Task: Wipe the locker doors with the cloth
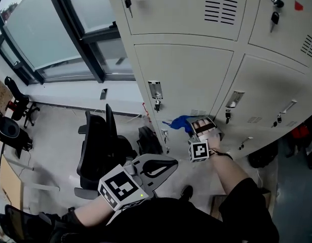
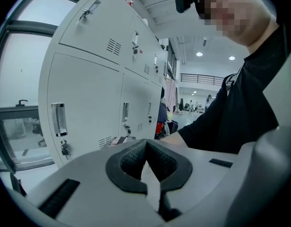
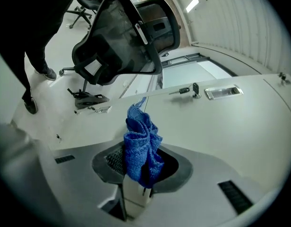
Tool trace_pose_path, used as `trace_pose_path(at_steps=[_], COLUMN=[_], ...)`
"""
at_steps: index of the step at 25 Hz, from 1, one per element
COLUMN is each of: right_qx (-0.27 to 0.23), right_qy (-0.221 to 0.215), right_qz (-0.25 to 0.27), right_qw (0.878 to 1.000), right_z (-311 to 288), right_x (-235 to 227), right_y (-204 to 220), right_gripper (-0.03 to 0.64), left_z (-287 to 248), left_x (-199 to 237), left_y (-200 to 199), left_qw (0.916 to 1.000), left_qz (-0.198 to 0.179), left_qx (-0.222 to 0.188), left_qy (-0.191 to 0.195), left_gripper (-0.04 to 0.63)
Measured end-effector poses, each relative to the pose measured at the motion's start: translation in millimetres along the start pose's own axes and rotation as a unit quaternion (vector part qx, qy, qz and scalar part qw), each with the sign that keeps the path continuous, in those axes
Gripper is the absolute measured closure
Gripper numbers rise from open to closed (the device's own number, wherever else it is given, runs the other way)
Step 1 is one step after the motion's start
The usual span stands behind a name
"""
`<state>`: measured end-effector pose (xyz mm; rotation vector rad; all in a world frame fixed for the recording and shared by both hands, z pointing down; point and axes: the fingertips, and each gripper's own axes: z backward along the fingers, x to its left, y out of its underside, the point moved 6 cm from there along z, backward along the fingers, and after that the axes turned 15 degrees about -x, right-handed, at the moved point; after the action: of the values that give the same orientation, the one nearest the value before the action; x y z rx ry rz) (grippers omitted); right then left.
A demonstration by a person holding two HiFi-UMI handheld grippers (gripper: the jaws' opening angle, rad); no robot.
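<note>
The grey locker doors [image 1: 194, 75] fill the upper right of the head view. My right gripper [image 1: 194, 125] is shut on a bunched blue cloth [image 1: 180, 122], which is held close against a lower locker door beside a keyed lock [image 1: 157, 105]. In the right gripper view the blue cloth [image 3: 141, 148] stands up from the shut jaws of the right gripper [image 3: 144, 167], with the pale locker door [image 3: 221, 126] just past it. My left gripper [image 1: 171, 163] hangs low near the person's body, away from the lockers. The left gripper [image 2: 145, 149] is shut with nothing in it.
A black office chair [image 1: 98, 146] stands on the floor left of the lockers, with a dark bag [image 1: 148, 139] beside it. Large windows [image 1: 54, 29] run along the far left. Keys hang in several locks [image 1: 227, 116]. Something red [image 1: 299, 132] sits at the right edge.
</note>
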<state>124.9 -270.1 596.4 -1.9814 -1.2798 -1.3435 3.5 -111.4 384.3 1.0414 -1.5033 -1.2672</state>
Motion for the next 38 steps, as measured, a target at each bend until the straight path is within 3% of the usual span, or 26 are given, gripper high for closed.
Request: trace_pose_path(at_steps=[7, 13, 19, 25, 31, 34, 38], right_qx=[0.052, 0.086, 0.100, 0.120, 0.124, 0.098, 0.025], right_qy=[0.014, 0.020, 0.052, 0.099, 0.147, 0.176, 0.204], right_qz=[-0.014, -0.023, -0.076, -0.174, -0.286, -0.358, -0.441], right_qw=[0.998, 0.996, 0.991, 0.972, 0.939, 0.912, 0.873], right_z=[42.1, 61.5, 87.2, 128.4, 181.0, 202.3, 225.5], right_x=[5.6, 5.8, -4.0, -15.6, -29.7, -35.9, -40.9], right_y=[36.4, 43.8, 6.6, -54.3, -105.8, -120.4, -132.3], right_gripper=[0.515, 0.515, 0.515, 0.515, 0.515, 0.514, 0.514], left_z=[-28.6, -28.5, -3.1, 27.6, 42.9, 45.7, 41.6], left_x=[-17.0, -24.3, -29.1, -29.2, -39.4, -42.6, -52.3], left_y=[0.5, -7.6, -12.7, -9.6, 1.6, 6.4, 8.2], left_qw=[0.9990, 0.9978, 0.9955, 0.9915, 0.9838, 0.9825, 0.9854], left_qz=[-0.003, -0.015, -0.026, -0.021, 0.001, 0.003, -0.003], left_qx=[0.003, -0.004, -0.030, -0.061, -0.085, -0.087, -0.088], left_qy=[0.044, 0.065, 0.086, 0.114, 0.158, 0.165, 0.146], left_gripper=[0.588, 0.588, 0.588, 0.588, 0.588, 0.588, 0.588])
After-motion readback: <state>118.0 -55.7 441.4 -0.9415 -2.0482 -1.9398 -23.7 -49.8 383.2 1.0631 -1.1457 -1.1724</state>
